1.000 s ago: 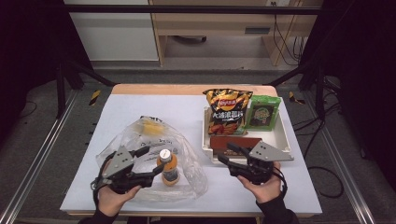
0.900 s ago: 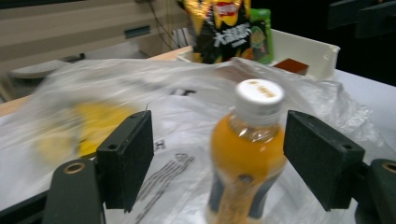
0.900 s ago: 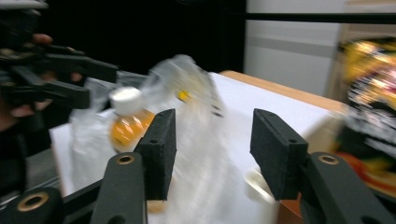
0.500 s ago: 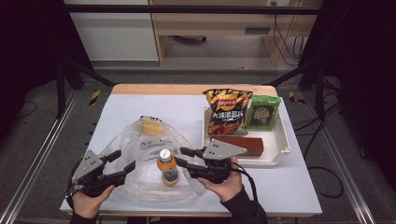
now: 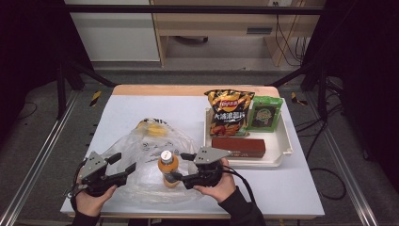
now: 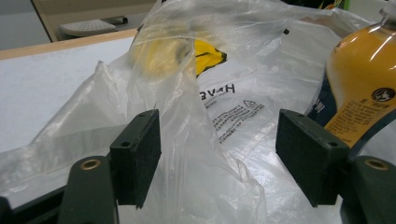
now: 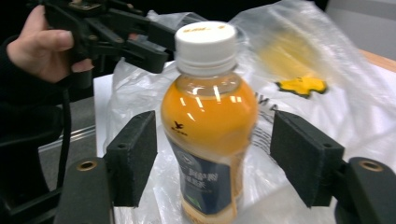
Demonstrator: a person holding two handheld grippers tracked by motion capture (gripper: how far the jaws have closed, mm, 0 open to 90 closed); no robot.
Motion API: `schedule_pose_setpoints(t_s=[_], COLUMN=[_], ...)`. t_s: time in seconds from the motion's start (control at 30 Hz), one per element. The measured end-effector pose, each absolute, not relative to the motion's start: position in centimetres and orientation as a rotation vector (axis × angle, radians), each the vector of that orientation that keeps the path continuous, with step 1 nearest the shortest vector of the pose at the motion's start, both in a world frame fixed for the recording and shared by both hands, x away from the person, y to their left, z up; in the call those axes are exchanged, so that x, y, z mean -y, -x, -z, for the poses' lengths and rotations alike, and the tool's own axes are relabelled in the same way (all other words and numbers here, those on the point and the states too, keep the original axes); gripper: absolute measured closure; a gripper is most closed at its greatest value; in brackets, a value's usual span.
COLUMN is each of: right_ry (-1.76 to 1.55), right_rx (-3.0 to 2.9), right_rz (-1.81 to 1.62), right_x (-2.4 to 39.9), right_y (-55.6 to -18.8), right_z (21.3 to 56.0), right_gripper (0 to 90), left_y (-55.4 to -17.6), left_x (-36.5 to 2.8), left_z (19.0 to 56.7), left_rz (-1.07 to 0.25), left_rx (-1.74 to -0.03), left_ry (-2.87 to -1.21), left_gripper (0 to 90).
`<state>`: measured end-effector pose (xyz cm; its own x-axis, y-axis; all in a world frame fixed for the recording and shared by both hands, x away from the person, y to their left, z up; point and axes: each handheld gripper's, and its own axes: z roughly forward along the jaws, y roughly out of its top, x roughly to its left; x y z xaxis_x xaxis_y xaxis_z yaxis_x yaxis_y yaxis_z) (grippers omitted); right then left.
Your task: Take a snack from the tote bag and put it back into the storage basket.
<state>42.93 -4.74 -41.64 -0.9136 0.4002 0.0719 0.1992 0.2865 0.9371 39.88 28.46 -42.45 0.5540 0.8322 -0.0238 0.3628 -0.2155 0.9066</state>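
A juice bottle standing on a clear plastic bag is framed by the right gripper, lower centre of the high view.

The step is judged to be the grasp of the bottle; the next move calls for the right gripper's fingers to be closed on its body. These have just been opening and are released, the bottle upright between them with a gap on each side. The left gripper, at lower left, is spread too, with a fold of bag between its fingers, unpinched.
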Motion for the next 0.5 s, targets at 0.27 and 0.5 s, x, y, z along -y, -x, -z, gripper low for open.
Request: schedule_pose_setpoints(t_s=[0.27,0.5], right_ry=[-0.527,-0.532], right_rx=[-2.373,-2.369], right_rz=[-1.712,-1.731], right_x=[3.2,2.5], right_y=[-43.5,-44.0], right_z=[42.7,43.1], right_gripper=[25.9,25.3], left_y=[-40.2,-40.3], left_x=[-28.3,-28.4], left_z=[43.1,43.1], left_rz=[-0.587,-0.587], left_rx=[-0.996,-1.002], left_ry=[-1.821,-1.822], left_gripper=[30.5,30.6])
